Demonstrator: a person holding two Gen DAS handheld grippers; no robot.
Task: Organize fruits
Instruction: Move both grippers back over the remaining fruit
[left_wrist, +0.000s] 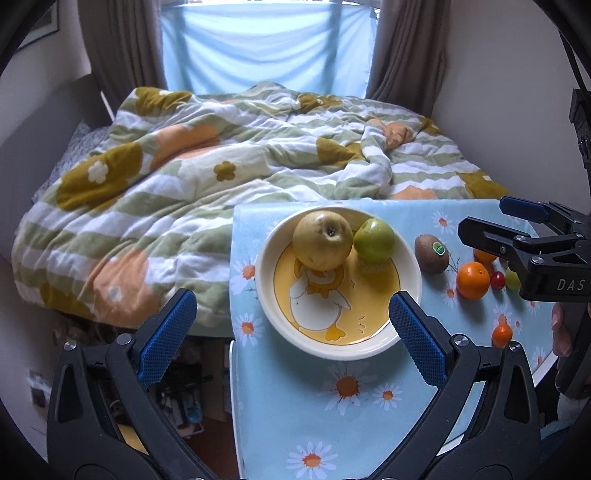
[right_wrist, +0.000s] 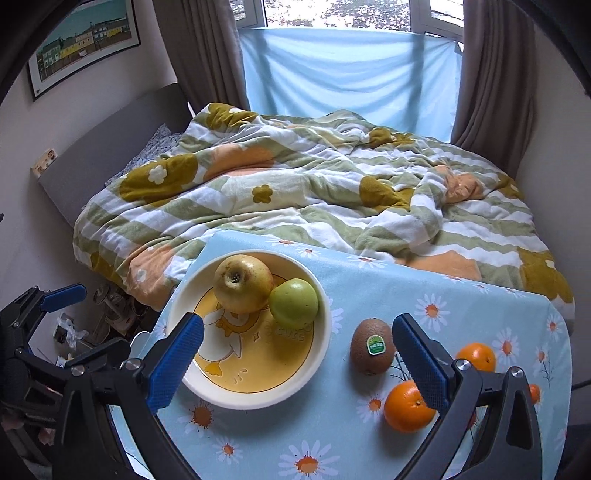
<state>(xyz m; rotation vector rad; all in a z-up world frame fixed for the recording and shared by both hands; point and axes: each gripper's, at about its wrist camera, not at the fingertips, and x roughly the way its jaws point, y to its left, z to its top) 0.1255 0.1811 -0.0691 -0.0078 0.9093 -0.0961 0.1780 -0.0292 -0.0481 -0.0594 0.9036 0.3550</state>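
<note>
The left black two-finger gripper with blue ribbed pads (left_wrist: 291, 336) is tilted downward, its jaws spread wide with nothing between the pads. The right black two-finger gripper with blue ribbed pads (right_wrist: 297, 356) is likewise angled downward, jaws wide apart and gripping nothing.

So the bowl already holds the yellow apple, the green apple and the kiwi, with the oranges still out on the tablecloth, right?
Not quite: the kiwi is not in the bowl; it lies on the tablecloth just right of it. The right wrist view shows this. The rest stands: the yellow apple and green apple are in the bowl, and the oranges are still on the cloth.
</note>
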